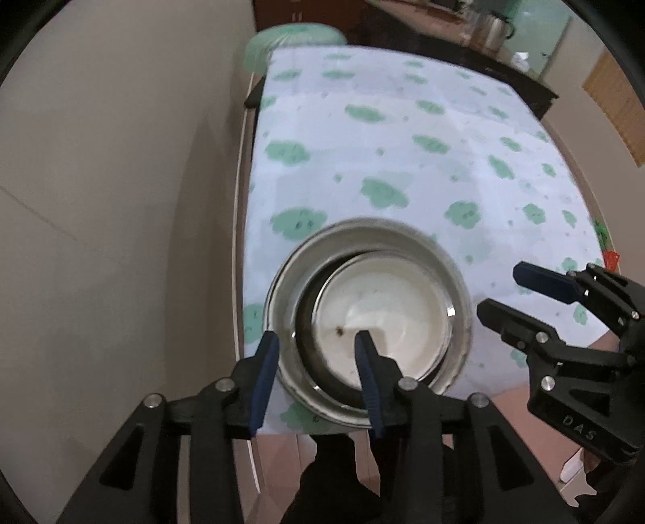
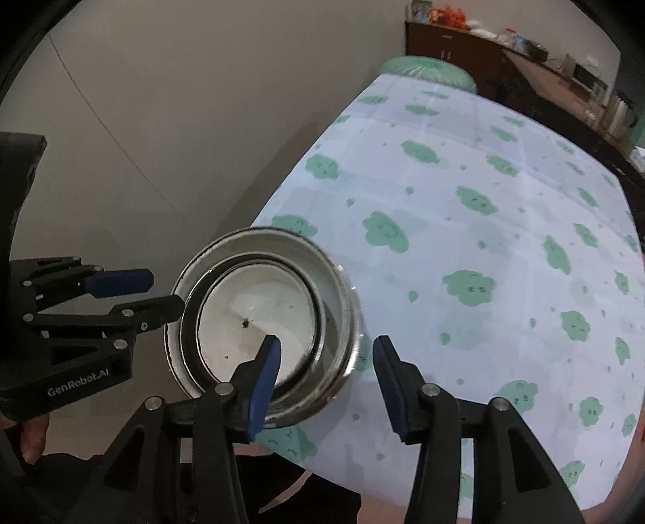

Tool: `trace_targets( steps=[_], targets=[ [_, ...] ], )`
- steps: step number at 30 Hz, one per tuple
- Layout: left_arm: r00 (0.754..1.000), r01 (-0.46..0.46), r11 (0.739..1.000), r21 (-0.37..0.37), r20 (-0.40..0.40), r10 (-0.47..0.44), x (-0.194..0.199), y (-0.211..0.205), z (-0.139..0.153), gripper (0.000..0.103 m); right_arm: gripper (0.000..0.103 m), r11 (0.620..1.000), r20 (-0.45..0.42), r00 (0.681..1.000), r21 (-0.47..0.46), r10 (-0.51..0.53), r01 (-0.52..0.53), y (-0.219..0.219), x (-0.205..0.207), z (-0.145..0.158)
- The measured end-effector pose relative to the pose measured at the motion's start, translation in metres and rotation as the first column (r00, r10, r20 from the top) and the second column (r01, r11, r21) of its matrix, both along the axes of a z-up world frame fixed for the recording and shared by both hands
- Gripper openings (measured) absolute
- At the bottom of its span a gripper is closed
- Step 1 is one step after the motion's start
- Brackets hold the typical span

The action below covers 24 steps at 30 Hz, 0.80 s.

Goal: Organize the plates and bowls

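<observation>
A steel bowl (image 1: pixel 403 238) stands near the table's front left corner with a white bowl (image 1: pixel 383 306) nested inside it, off-centre. The stack also shows in the right wrist view, steel bowl (image 2: pixel 338 282) and white bowl (image 2: pixel 250 318). My left gripper (image 1: pixel 318 350) is open, its jaws straddling the stack's near left rim without gripping. My right gripper (image 2: pixel 326 354) is open, its jaws either side of the stack's right rim; it shows in the left wrist view (image 1: pixel 508 290) to the right of the stack. The left gripper shows in the right wrist view (image 2: pixel 157 294) at the left.
The table (image 1: pixel 403 133) has a white cloth with green cloud prints. A wall (image 1: pixel 121 201) runs close along its left side. A green stool (image 1: pixel 294 36) stands at the far end, and a dark cabinet (image 2: pixel 463 48) with clutter lies beyond.
</observation>
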<state>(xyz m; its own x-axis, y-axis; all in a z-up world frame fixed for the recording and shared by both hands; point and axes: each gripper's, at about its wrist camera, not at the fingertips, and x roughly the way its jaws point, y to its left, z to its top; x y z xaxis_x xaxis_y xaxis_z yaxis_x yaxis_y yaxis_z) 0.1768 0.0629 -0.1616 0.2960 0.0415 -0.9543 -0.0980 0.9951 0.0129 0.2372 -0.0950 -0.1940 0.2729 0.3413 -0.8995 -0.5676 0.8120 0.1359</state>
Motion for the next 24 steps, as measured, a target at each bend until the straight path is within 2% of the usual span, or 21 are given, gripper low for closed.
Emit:
trace_targets(
  steps=[4, 8, 12, 14, 17, 20, 24],
  targets=[
    [0.993, 0.057, 0.998, 0.02, 0.102, -0.059, 0.0, -0.012, 0.03, 0.039, 0.05, 0.997, 0.08, 0.994, 0.017, -0.072, 0.071, -0.023, -0.007, 0.025],
    [0.968, 0.114, 0.992, 0.051, 0.219, -0.123, -0.004, -0.024, 0.063, 0.043, 0.05, 0.99, 0.214, 0.966, 0.033, -0.143, 0.14, -0.043, -0.019, 0.056],
    [0.91, 0.154, 0.984, 0.091, 0.375, -0.177, -0.017, -0.034, 0.101, 0.063, 0.052, 0.969, 0.405, 0.881, 0.088, -0.246, 0.23, -0.07, -0.045, 0.095],
    [0.881, 0.174, 0.981, 0.088, 0.431, -0.195, -0.023, -0.037, 0.115, 0.068, 0.066, 0.961, 0.485, 0.83, 0.1, -0.275, 0.26, -0.076, -0.056, 0.111],
    [0.837, 0.197, 0.975, 0.099, 0.501, -0.22, -0.031, -0.042, 0.135, 0.076, 0.069, 0.949, 0.583, 0.751, 0.141, -0.309, 0.281, -0.083, -0.075, 0.136],
    [0.803, 0.214, 0.971, 0.11, 0.547, -0.239, -0.037, -0.045, 0.148, 0.083, 0.069, 0.945, 0.633, 0.705, 0.163, -0.321, 0.284, -0.085, -0.087, 0.151],
    [0.785, 0.224, 0.968, 0.11, 0.568, -0.247, -0.043, -0.047, 0.155, 0.087, 0.07, 0.941, 0.656, 0.677, 0.186, -0.333, 0.283, -0.085, -0.096, 0.163]
  ],
)
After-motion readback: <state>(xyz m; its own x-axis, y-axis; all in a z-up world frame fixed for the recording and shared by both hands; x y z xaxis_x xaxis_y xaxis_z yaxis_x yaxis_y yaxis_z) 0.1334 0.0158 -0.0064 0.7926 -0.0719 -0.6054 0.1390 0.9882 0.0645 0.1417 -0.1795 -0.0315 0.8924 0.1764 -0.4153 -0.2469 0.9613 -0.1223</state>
